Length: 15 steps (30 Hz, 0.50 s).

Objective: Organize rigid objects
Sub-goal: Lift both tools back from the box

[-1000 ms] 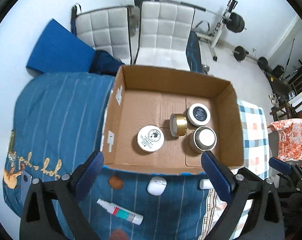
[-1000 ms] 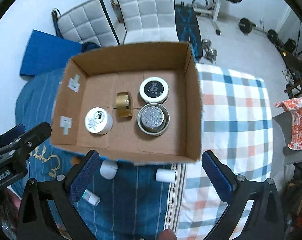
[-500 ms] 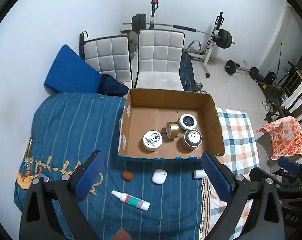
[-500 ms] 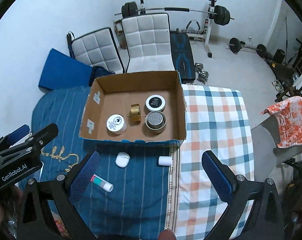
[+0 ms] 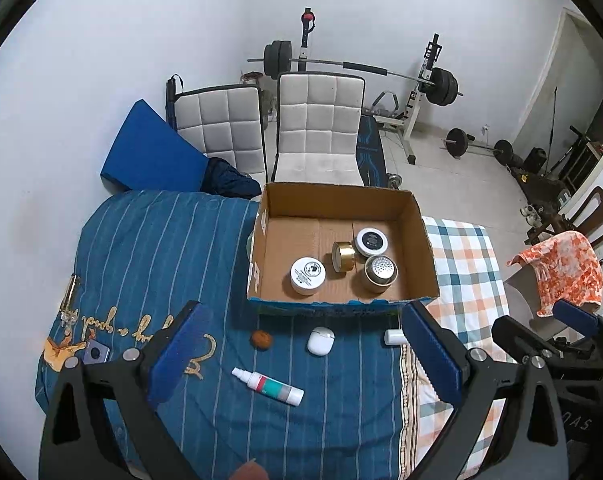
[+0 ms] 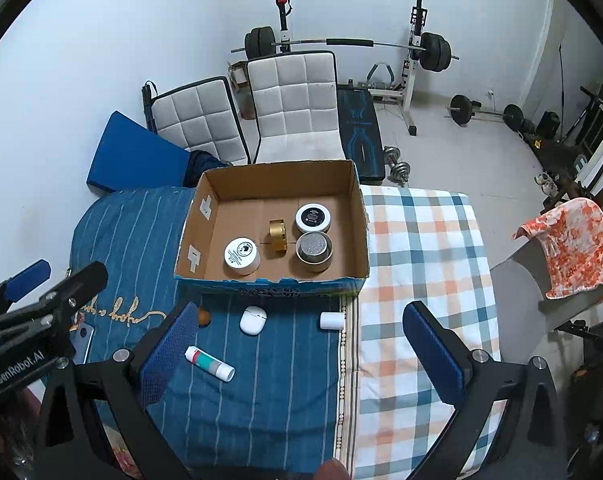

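Cardboard box (image 5: pixel 417 240), open at the top, sits on a bed at the seam between a blue striped blanket (image 5: pixel 157 256) and a checked blanket (image 6: pixel 421 248). Inside it stand four things: a white jar (image 5: pixel 307 275) near the front left, a gold tin (image 5: pixel 342 256) tipped on its side in the middle, a black-lidded jar (image 5: pixel 371 241) at the back right, and a perforated-top tin (image 5: pixel 380 273) just in front of that one.

On the blue blanket in front of the box lie an earbud case (image 5: pixel 320 341), a small brown ball (image 5: pixel 260 338) to its left, a short white cylinder (image 5: pixel 393 337) to its right, and a dropper bottle (image 5: pixel 267 386) nearer the cameras, lying flat.

Left gripper (image 5: pixel 301 356) hangs above these loose items, its blue-padded fingers spread wide, holding nothing. Right gripper (image 6: pixel 297 354) is likewise spread wide and empty, above the seam of the two blankets.

Behind the bed stand two white padded chairs (image 5: pixel 317 128) and a barbell rack (image 5: pixel 421 80).
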{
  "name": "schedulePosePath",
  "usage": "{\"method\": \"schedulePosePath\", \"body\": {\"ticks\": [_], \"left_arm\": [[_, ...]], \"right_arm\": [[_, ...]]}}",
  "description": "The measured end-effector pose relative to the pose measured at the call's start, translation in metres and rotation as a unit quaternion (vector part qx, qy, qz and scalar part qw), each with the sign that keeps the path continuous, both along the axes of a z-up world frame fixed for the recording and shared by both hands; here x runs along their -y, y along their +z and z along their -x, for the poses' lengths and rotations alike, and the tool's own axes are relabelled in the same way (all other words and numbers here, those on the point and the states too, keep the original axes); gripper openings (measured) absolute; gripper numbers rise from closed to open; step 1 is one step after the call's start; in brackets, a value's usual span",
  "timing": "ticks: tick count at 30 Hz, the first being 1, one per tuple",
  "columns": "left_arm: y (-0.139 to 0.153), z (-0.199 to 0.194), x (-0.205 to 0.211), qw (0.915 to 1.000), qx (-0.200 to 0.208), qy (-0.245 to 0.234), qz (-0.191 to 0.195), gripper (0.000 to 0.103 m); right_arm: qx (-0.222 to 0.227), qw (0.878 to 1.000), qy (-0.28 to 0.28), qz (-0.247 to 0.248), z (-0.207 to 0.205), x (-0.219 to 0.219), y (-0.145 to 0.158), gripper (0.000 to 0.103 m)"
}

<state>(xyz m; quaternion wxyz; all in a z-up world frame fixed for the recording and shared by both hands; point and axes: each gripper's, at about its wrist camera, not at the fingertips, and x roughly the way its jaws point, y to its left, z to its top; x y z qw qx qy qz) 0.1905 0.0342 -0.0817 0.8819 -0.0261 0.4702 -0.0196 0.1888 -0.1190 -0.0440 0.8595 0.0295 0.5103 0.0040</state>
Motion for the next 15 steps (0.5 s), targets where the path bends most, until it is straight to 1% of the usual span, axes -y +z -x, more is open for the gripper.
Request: {"method": "schedulePosePath", "body": {"ticks": [6,9,12,15], "left_arm": [[-0.006,0.000,0.001,0.9999,-0.010,-0.002,-0.001,0.100],[-0.013,-0.003,0.000,0.9998,-0.018,0.002,-0.002,0.100],[-0.032,-0.009,-0.007,0.9990,-0.040,0.017,0.010,0.100],[-0.071,-0.018,-0.023,0.9951,-0.083,0.044,0.031,0.100]], "right_arm": [[-0.003,1.000,0.000,-0.003,0.002,-0.001,-0.001,0.103],[-0.011,1.000,-0.001,-0.007,-0.001,0.000,-0.007,0.103],[-0.025,1.000,-0.008,-0.011,-0.006,0.007,-0.022,0.103],[-0.052,0.998,-0.020,-0.014,-0.016,0.020,-0.049,0.103]]}}
